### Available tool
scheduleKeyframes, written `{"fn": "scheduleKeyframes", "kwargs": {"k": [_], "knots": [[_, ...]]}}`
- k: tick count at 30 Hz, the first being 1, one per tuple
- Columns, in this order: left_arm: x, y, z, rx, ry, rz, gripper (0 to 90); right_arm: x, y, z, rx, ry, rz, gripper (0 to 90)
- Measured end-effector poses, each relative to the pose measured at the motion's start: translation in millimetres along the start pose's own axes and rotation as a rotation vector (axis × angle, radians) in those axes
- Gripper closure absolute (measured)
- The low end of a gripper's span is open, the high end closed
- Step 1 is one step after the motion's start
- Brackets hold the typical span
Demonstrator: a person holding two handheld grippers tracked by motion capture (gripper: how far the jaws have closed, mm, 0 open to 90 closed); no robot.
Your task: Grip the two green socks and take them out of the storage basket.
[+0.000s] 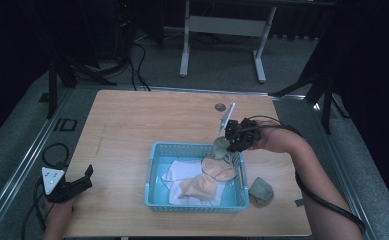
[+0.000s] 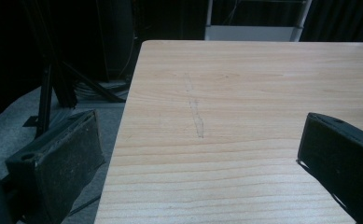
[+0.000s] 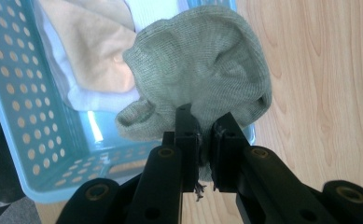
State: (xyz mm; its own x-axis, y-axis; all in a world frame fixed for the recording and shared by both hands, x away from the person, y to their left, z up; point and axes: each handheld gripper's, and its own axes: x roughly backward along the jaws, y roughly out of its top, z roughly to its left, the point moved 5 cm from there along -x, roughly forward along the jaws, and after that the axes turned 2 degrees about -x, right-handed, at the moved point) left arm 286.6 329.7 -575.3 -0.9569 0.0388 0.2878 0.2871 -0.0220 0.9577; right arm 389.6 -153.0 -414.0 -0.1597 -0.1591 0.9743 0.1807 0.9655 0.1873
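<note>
1. Right gripper: jaws pressed nearly together, pinching a bunched fold of the green sock. The sock hangs from the jaw tips, off the table, over the near-right corner of the blue basket; a loose thread trails below the pinch.

2. Left gripper: jaws spread wide, nothing between them, bare wooden table ahead. In the high view the left gripper rests at the table's near-left edge, well apart from the basket.

3. Handling, judged: the sock is knit, soft and light; it drapes and folds under its own weight. Not fragile, not slippery, since the ribbed knit gives the pads purchase. A pinch on a gathered fold, as taken now, looks adequate; a grip on a single thin edge would be more likely to slip or stretch.

4. A second green sock lies on the table just right of the basket, below the right gripper. Same material, so I would take it at a raised fold rather than flat cloth.

5. Views compared: the right gripper view gives knit texture, the pinch point and the thread. The high view gives layout: the white cloth and the peach cloths in the basket, the second sock, and both forearms.
</note>
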Motion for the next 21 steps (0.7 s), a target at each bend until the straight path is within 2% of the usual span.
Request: {"fn": "scheduleKeyframes", "kwargs": {"k": [11, 17, 21], "knots": [[0.1, 0.0, -0.4, -0.005, 0.001, 0.001, 0.4, 5.1, -38.0, -10.8, -0.063, -0.015, -0.008, 83.0], [0.1, -0.1, -0.4, -0.006, 0.002, 0.002, 0.4, 6.0, -65.4, -17.4, -0.105, -0.024, -0.016, 82.9], [0.0, -0.1, -0.5, -0.008, 0.003, 0.004, 0.4, 5.2, -86.1, -22.3, -0.15, -0.03, -0.01, 82.9]]}}
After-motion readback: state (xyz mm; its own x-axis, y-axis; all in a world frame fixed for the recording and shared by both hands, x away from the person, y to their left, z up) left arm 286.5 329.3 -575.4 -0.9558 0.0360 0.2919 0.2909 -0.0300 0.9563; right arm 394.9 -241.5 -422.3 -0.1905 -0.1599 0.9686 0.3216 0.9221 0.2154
